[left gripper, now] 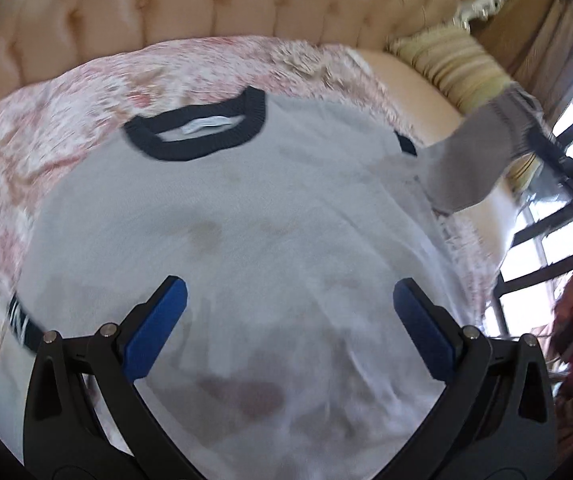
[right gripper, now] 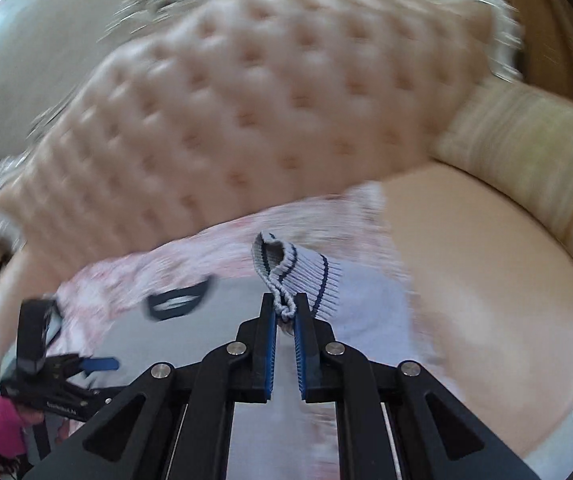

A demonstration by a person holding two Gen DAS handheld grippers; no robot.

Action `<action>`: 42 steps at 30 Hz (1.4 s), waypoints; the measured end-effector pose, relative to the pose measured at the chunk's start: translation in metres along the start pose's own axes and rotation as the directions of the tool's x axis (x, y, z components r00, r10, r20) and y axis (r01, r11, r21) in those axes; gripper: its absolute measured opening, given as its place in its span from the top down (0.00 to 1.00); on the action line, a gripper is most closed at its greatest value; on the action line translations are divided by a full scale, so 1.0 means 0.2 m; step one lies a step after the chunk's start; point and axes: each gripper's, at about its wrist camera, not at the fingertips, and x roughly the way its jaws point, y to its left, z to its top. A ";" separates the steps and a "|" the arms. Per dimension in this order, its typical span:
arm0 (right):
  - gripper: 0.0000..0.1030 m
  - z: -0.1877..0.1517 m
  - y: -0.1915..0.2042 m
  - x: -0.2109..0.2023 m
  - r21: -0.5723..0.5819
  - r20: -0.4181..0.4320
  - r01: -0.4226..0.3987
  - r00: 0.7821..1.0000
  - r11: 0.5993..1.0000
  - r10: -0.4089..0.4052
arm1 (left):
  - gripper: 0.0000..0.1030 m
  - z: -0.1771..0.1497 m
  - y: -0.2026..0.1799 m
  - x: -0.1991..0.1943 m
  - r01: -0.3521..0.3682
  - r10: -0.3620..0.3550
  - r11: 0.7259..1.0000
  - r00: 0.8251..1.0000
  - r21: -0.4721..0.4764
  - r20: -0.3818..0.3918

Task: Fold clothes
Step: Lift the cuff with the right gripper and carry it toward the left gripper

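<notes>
Right hand-held gripper [right gripper: 285,312] pinching raised sleeve cuff [right gripper: 294,268]

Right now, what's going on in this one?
A person is folding a pale grey knit sweater with a navy collar, spread on a pink floral bedspread. The right claw is shut on the sweater's striped ribbed sleeve cuff, lifting that sleeve. The left claw hovers open over the sweater's body, holding nothing.
</notes>
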 end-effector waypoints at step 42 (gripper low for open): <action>0.50 -0.57 0.15 0.21 0.080 -0.212 -0.186 0.957 0.979 0.199 | 0.30 -0.07 0.14 0.17 0.282 -0.314 0.851 0.949 -0.443 0.001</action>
